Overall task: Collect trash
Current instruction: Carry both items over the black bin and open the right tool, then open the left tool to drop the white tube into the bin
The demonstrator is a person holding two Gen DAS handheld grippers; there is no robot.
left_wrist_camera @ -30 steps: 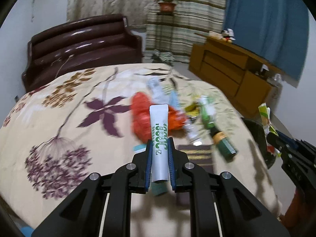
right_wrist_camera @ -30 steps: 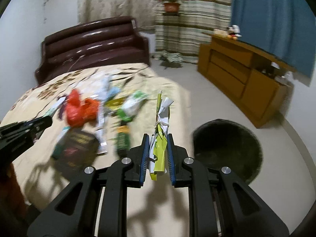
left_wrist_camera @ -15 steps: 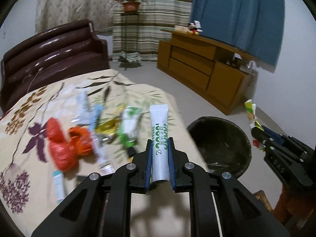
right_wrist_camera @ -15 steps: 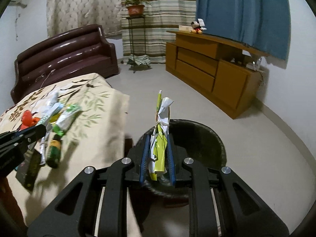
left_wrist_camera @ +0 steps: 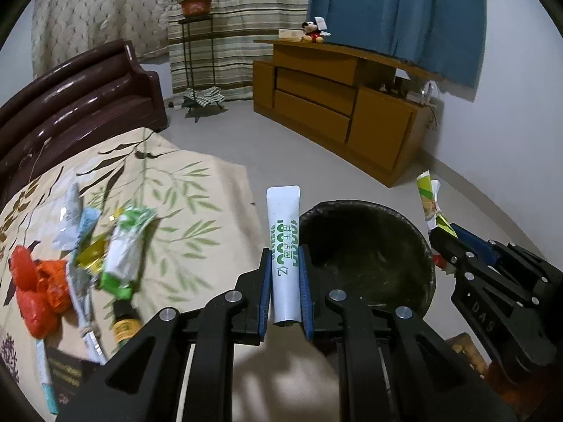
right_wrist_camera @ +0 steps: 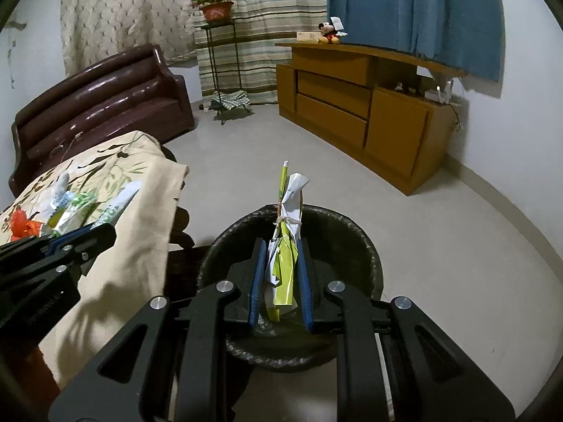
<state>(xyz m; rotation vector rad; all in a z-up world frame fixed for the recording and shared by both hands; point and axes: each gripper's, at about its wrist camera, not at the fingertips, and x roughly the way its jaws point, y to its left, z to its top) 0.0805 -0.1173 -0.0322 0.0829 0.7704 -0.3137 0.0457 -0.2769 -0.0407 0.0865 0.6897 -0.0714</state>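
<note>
While the left gripper (left_wrist_camera: 285, 274) clamps the white tube (left_wrist_camera: 283, 242) and the right gripper (right_wrist_camera: 279, 274) clamps the tied wrapper bundle (right_wrist_camera: 286, 239), both should centre over the black bin (right_wrist_camera: 366, 246) before opening.

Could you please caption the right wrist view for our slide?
Right gripper holds a tied bundle of wrappers above the black-lined bin.

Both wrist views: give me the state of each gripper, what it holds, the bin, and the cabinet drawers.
left gripper: shut on the white tube, beside the bin rim.
right gripper: shut on the tied wrapper bundle, over the bin.
trash bin: open, black liner, mostly empty.
cabinet drawers: closed.
</note>
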